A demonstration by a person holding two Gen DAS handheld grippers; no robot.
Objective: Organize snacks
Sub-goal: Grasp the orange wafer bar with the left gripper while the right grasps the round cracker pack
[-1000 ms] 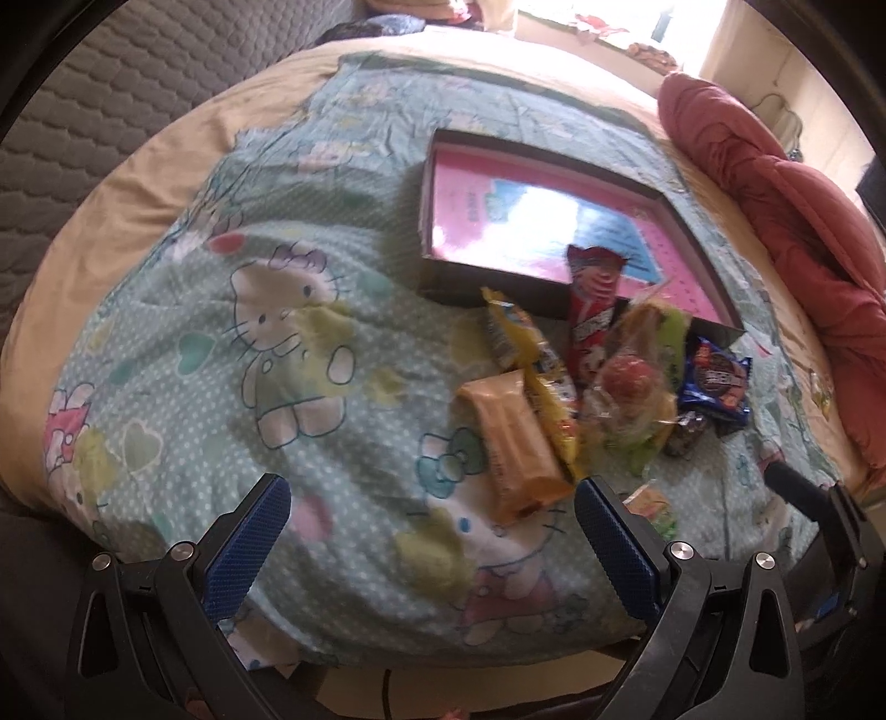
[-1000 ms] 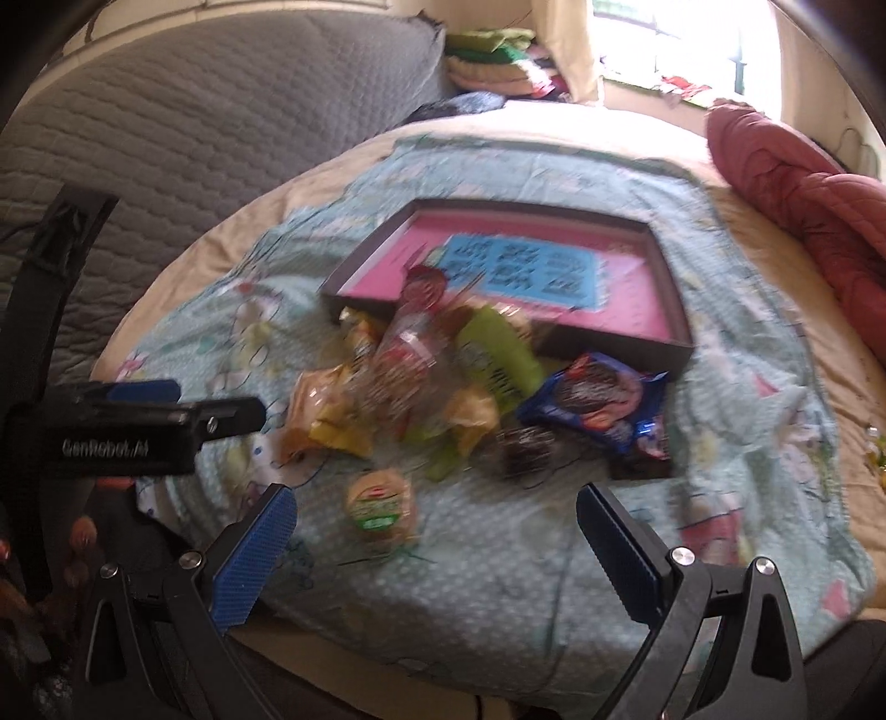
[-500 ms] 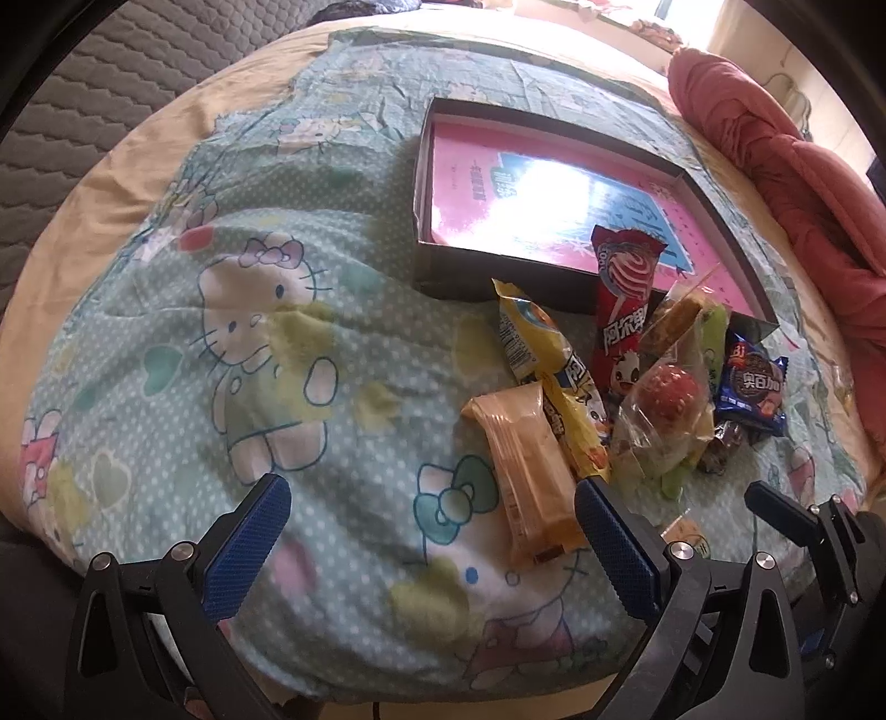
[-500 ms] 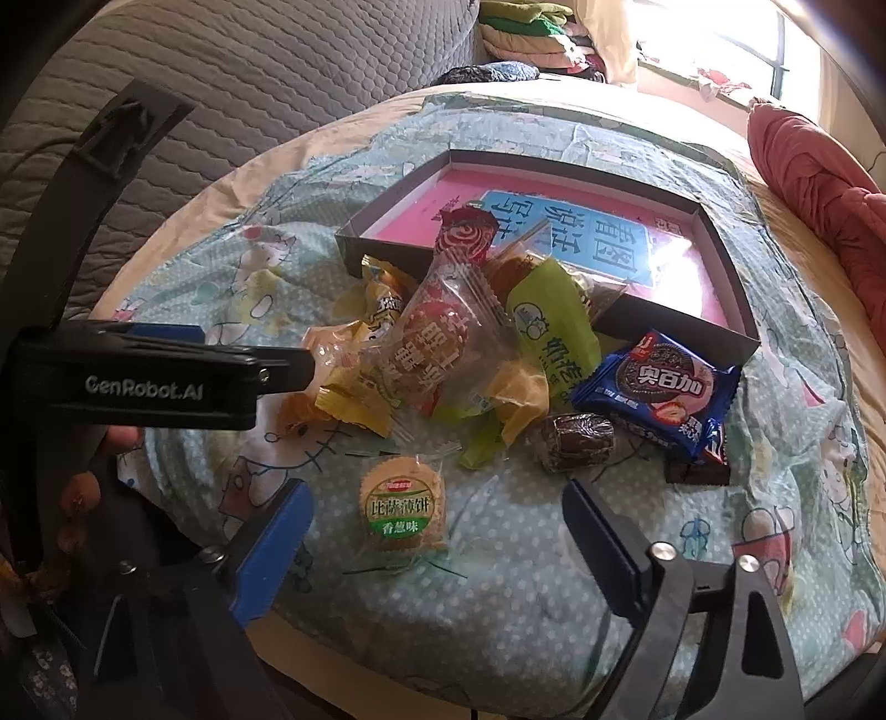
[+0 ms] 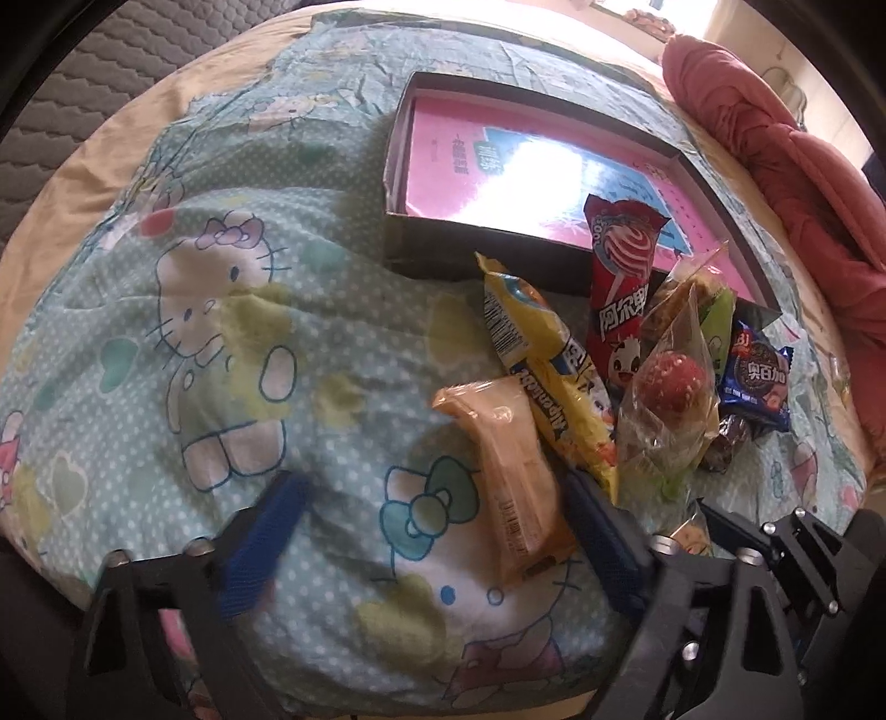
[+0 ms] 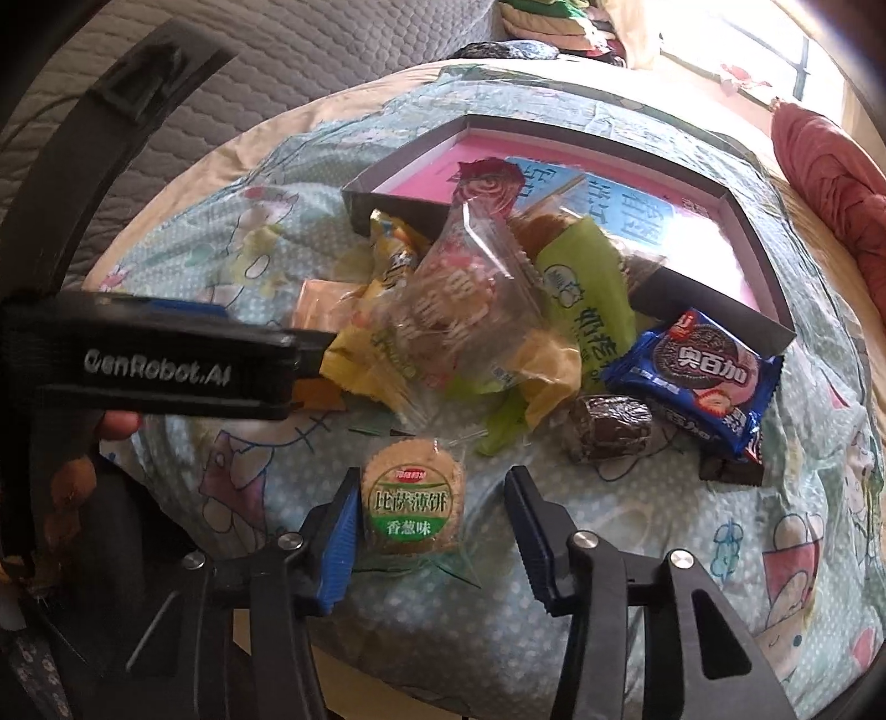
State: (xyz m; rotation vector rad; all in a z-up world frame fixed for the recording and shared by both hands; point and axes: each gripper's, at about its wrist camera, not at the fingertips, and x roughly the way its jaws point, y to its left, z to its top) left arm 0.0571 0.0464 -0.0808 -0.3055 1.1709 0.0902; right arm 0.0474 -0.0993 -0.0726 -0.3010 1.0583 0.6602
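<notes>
I see a bed spread with a pale teal Hello Kitty sheet [image 5: 232,310], a grey quilted headboard [image 6: 310,61] behind it, a rumpled red blanket [image 5: 775,183] alongside, and daylight glaring through a window [image 6: 775,39].

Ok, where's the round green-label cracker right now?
In the right wrist view, the round cracker lies on the blanket between the right claw's open fingers, just below the snack pile.

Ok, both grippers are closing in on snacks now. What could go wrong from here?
The right gripper straddles the round cracker pack off centre, its left pad nearly touching; closing may push the pack sideways or pinch the soft blanket. The left gripper frames the orange wafer pack, whose edge lies against the yellow bag, so a lift could drag that too.
</notes>
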